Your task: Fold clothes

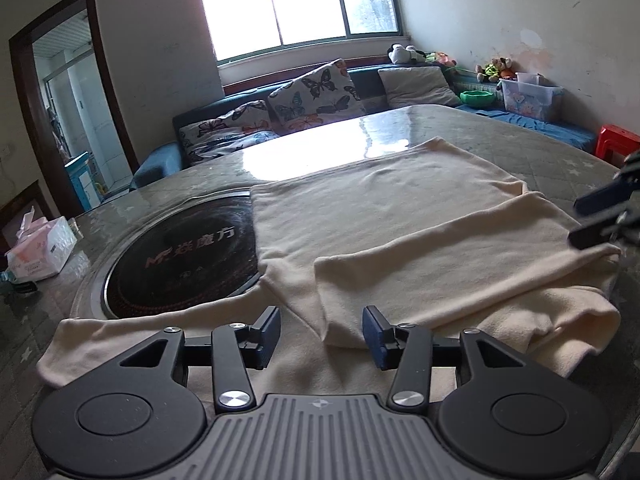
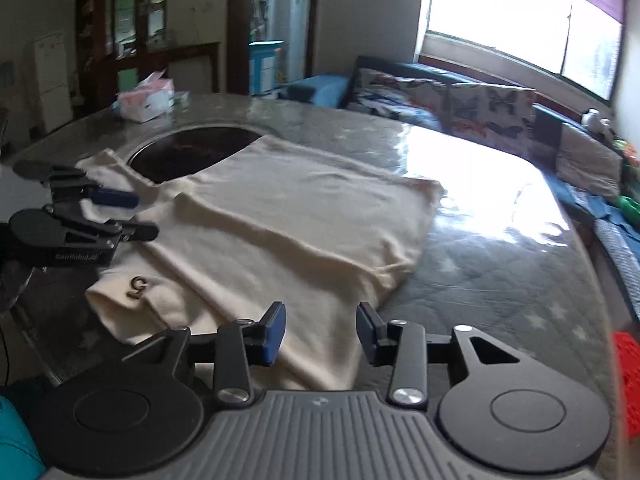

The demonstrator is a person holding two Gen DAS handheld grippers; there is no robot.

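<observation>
Cream garment [image 2: 280,216], monogram right-view only

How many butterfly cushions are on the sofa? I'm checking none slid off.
2. One butterfly cushion leans upright against the sofa back below the window; the other lies lower, to its left in the left wrist view. More may be hidden behind the table.
</observation>
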